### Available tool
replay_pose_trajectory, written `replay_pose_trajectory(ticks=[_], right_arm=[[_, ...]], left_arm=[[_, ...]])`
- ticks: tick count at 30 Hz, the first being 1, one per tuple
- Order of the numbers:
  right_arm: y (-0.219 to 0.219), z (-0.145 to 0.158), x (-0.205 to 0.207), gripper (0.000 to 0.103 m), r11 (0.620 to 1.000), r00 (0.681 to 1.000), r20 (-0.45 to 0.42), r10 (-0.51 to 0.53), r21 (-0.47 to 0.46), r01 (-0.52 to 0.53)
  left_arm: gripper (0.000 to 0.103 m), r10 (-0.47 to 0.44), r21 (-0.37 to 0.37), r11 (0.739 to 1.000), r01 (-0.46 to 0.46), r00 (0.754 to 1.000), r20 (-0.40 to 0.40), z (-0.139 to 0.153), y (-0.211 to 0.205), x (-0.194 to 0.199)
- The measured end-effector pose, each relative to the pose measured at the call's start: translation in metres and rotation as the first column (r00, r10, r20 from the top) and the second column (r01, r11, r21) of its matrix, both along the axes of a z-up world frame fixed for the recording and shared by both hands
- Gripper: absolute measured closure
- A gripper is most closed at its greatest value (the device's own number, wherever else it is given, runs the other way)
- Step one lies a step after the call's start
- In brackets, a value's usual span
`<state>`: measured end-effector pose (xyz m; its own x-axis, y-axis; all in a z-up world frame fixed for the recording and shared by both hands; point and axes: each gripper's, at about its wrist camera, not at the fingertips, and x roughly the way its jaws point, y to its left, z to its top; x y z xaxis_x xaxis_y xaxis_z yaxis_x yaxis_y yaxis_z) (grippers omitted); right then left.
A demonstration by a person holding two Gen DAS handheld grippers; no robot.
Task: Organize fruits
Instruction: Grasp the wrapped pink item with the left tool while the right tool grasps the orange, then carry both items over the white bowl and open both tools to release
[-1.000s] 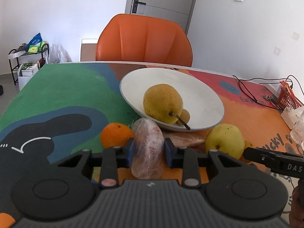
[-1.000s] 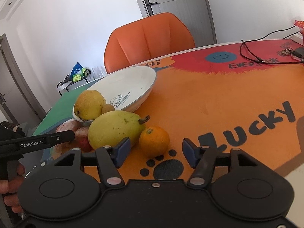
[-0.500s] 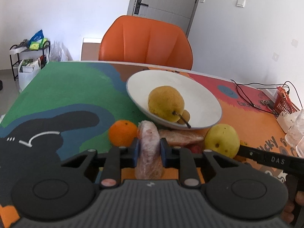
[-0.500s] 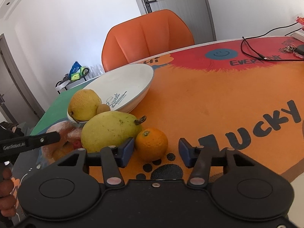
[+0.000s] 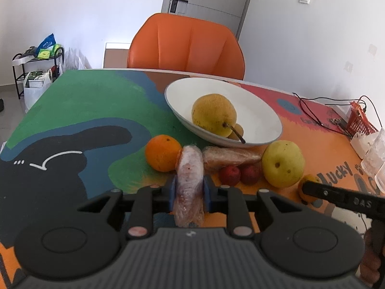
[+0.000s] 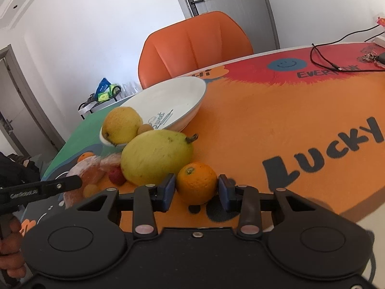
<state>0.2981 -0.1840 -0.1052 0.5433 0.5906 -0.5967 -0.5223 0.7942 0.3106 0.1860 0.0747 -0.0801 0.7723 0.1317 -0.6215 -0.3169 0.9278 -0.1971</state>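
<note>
My left gripper [image 5: 189, 190] is shut on a plastic-wrapped pinkish fruit [image 5: 190, 168] lying just in front of the white bowl [image 5: 262, 113]. A yellow pear [image 5: 213, 114] and a small brown fruit [image 5: 238, 130] sit in the bowl. An orange [image 5: 163, 153], a second wrapped piece [image 5: 228, 155], two small red fruits [image 5: 229, 174] and a yellow-green mango [image 5: 282, 162] lie around it. My right gripper [image 6: 196, 190] straddles a small orange [image 6: 197, 183] beside the mango [image 6: 156, 160]. Its jaws are closing, with the pads close on either side of the orange.
An orange chair [image 5: 185, 45] stands behind the table's far edge. Black cables [image 5: 310, 110], a red basket [image 5: 359, 120] and clear glasses [image 5: 375, 151] occupy the right side. A shelf rack [image 5: 36, 60] with bags stands on the floor at left.
The left jaws closed in and squeezed the wrapped fruit. The right jaws narrowed from wide apart to close around the small orange.
</note>
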Motion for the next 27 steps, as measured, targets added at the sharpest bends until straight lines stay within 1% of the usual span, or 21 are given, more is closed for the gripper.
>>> replay_pose_trajectory(ticks=[5, 7, 8, 10, 13, 16, 21, 27], right_arm=[[0.001, 0.002, -0.008, 0.066, 1.000, 1.000, 0.011, 0.006, -0.019, -0.005], [0.003, 0.003, -0.009, 0.064, 1.000, 1.000, 0.016, 0.005, -0.024, -0.004], [0.003, 0.003, -0.008, 0.062, 1.000, 1.000, 0.019, 0.000, -0.024, 0.000], [0.004, 0.002, -0.007, 0.061, 1.000, 1.000, 0.018, -0.003, -0.022, 0.004], [0.006, 0.000, -0.005, 0.061, 1.000, 1.000, 0.012, -0.005, -0.024, 0.006], [0.009, 0.000, -0.004, 0.061, 1.000, 1.000, 0.016, -0.009, -0.026, 0.009], [0.009, 0.002, -0.004, 0.065, 0.999, 1.000, 0.012, -0.010, -0.031, 0.011], [0.004, 0.009, -0.008, 0.066, 1.000, 1.000, 0.012, -0.010, 0.005, 0.010]], left_arm=[[0.080, 0.011, 0.012, 1.000, -0.011, 1.000, 0.008, -0.001, 0.001, 0.008], [0.080, 0.012, 0.010, 1.000, -0.012, 1.000, 0.004, -0.002, 0.003, 0.010], [0.080, 0.010, 0.005, 1.000, -0.010, 1.000, -0.008, -0.004, 0.004, 0.012], [0.080, 0.012, -0.005, 1.000, -0.012, 1.000, -0.016, -0.008, 0.006, 0.014], [0.080, 0.011, -0.005, 1.000, -0.011, 1.000, -0.013, -0.013, 0.006, 0.016], [0.081, 0.009, -0.019, 1.000, -0.009, 1.000, -0.003, -0.015, 0.009, 0.016], [0.082, 0.000, -0.003, 1.000, 0.000, 1.000, 0.017, -0.011, 0.006, 0.012], [0.083, 0.005, -0.004, 1.000, -0.004, 0.999, 0.044, 0.002, 0.003, 0.003]])
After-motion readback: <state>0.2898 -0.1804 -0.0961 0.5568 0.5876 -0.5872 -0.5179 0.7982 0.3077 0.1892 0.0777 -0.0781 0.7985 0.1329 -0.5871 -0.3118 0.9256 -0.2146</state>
